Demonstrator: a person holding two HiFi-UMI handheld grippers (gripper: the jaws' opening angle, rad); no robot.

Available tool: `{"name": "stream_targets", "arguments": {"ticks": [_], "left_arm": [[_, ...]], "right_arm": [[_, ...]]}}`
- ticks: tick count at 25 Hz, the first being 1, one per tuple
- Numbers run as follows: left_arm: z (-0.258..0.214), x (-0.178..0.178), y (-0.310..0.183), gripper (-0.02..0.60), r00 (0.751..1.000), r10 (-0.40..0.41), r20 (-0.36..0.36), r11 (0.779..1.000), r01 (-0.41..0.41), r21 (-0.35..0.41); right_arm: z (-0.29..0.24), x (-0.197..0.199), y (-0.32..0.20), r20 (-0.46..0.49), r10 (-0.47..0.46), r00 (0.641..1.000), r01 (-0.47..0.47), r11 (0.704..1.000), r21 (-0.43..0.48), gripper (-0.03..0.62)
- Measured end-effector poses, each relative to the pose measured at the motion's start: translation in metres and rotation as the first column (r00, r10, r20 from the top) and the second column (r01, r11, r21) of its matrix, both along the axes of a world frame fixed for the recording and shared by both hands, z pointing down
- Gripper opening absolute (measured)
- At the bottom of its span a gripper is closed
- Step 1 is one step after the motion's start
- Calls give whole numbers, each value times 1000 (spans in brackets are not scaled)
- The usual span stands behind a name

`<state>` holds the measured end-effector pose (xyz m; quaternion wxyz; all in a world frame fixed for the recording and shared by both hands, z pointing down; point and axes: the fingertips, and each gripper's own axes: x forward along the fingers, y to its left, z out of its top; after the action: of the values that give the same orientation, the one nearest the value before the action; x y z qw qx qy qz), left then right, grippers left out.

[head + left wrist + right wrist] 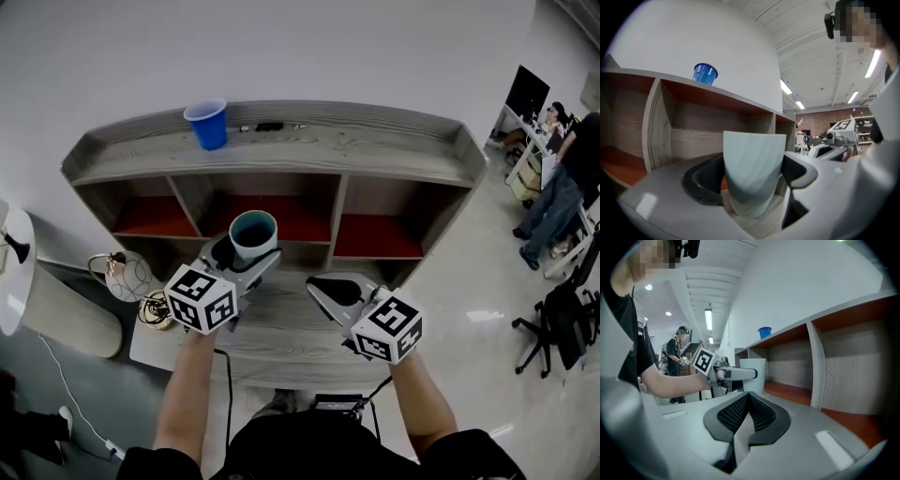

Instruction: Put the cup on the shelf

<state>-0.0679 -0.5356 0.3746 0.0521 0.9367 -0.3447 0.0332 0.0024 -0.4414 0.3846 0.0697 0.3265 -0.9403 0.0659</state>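
The left tool [247,255], at lower centre-left of the head view, is pinching the cup [253,232]. Its jaws stand wide, one pad on each side of the cup wall. The cup is pale grey-green with a dark teal inside, upright, mouth up. It sits just in front of the middle compartment [281,217] of the shelf [375,161] and appears clear of the board below it.

The right tool [334,289], at lower centre-right, has its jaws pressed together with nothing between them. It takes no part in the grip.

A blue plastic cup [207,124] stands on the top board of the shelf, at upper left of the frame.

Task status, as judged:
- Done: the cup is grasped and off its support.
- Left: carry the cup to a shelf surface, set it down upright, then spread the jaws and back away.
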Motion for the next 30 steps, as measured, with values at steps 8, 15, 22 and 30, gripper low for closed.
{"name": "stream_targets", "arguments": {"ticks": [8, 15, 22, 30], "left_arm": [[-10, -4, -41, 370, 999, -20, -30, 1000, 20, -5], [-5, -7, -67, 370, 998, -33, -53, 999, 31, -31], [0, -4, -85, 370, 997, -48, -61, 998, 46, -43], [5, 1, -103, 370, 996, -66, -67, 997, 62, -47]], "right_arm": [[-15, -7, -30, 14, 55, 998, -55, 998, 20, 14], [-13, -10, -45, 24, 86, 996, -86, 996, 11, 14], [-5, -12, -56, 19, 112, 994, -112, 994, -7, 14], [-1, -6, -65, 16, 132, 991, -131, 991, -18, 14]]}}
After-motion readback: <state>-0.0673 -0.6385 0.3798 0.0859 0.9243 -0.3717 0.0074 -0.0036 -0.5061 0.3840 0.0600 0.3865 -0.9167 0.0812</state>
